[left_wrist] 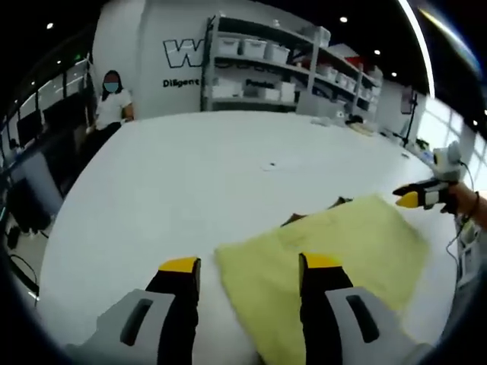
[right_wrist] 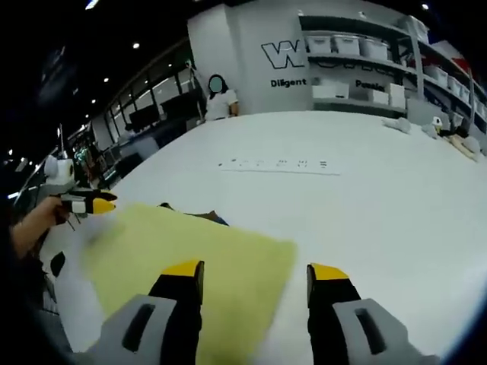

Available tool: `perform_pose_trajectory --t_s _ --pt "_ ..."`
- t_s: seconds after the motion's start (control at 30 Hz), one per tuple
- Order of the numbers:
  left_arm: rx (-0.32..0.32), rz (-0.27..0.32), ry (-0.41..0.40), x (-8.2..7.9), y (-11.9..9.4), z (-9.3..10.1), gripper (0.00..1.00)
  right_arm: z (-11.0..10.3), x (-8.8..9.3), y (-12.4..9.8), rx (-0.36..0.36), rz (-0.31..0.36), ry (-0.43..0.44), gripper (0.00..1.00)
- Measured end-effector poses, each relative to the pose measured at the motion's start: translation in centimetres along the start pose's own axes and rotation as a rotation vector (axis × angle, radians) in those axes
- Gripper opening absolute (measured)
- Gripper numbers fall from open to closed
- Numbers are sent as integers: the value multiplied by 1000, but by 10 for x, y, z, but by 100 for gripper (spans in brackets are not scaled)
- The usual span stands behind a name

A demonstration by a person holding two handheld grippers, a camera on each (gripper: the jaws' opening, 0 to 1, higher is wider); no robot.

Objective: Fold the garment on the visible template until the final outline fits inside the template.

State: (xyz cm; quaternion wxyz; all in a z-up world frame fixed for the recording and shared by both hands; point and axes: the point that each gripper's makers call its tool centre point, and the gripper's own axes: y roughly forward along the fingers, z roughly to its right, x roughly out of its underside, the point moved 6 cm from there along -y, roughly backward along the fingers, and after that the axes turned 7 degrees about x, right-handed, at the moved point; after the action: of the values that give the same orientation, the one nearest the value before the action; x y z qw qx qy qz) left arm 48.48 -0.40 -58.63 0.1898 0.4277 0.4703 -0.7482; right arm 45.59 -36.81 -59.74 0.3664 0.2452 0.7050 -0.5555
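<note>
The garment [left_wrist: 327, 258], a pale yellow cloth, lies flat on the white tabletop [left_wrist: 198, 175] near its close edge, spread as a rough rectangle. In the right gripper view the same garment [right_wrist: 190, 255] reaches under the left jaw, with one corner ending between the two jaws. A thin dark edge of the template [left_wrist: 312, 214] peeks out along the cloth's far side.

The left gripper [left_wrist: 251, 268] hovers over the garment's near corner, jaws spread wide and holding nothing. The right gripper [right_wrist: 255, 274] is likewise spread wide and empty above the opposite corner. Each gripper also appears at the other view's side, held in a hand just off the cloth's edge.

Beyond the tabletop's far edge stands a person [left_wrist: 112, 103] in a white top, beside shelving [left_wrist: 266, 68] stacked with white bins and a wall with dark lettering.
</note>
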Motion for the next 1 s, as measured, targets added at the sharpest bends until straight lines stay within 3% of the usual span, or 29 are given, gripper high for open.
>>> perform_pose_trajectory --t_s 0.3,0.57,0.73,1.0 --pt "56 8 49 14 -28 25 76 -22 14 -29 -93 -12 12 76" --pt "89 -14 101 28 -43 37 92 -36 26 -49 -164 -19 -26 95" --pt "121 -7 129 37 -54 43 96 -41 39 -59 -203 -38 -46 99" --pt "144 -59 131 63 -67 46 91 -42 56 -70 -215 -58 -72 99"
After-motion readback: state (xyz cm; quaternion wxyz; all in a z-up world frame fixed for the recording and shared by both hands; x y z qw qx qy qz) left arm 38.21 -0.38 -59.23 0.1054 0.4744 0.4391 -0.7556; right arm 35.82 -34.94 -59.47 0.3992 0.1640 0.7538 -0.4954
